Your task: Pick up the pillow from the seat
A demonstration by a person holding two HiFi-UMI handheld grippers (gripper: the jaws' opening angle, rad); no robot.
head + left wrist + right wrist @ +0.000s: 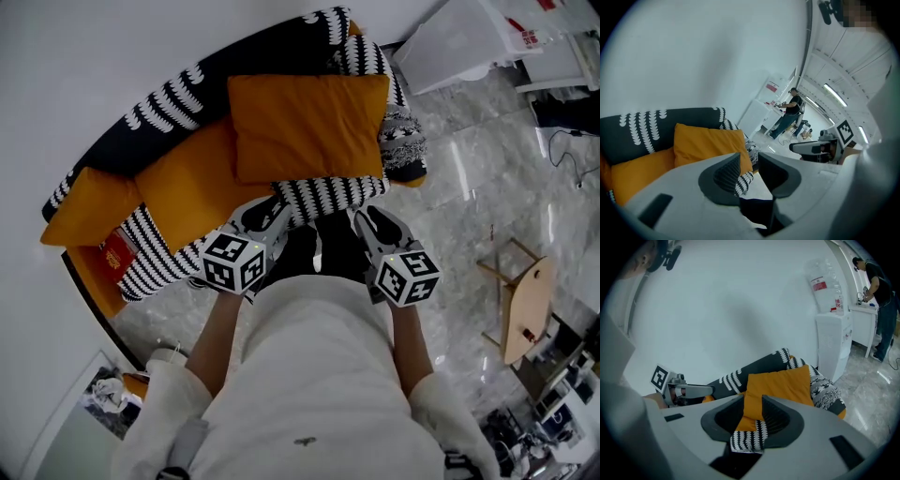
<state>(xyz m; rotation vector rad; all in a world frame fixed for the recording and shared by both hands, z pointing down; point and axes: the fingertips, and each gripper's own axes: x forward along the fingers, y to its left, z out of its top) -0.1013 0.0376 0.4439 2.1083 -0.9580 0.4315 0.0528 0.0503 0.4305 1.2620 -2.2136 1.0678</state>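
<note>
left gripper (267, 217) and right gripper (373, 225) hover short of the sofa (178, 98), aimed at the orange pillow (309, 127); both jaws spread, nothing pinched (lining up the grab, I'd guess)

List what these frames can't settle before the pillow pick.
- Head view: the tips of the left tongs and right tongs sit under their own bodies, so contact with the patterned cushion is unclear.
- Right gripper view: the orange pillow has its lower edge hidden behind the open tongs.
- Head view: the red item on the sofa is too small to identify.
- Left gripper view: the distant person is too small to see what they handle.
</note>
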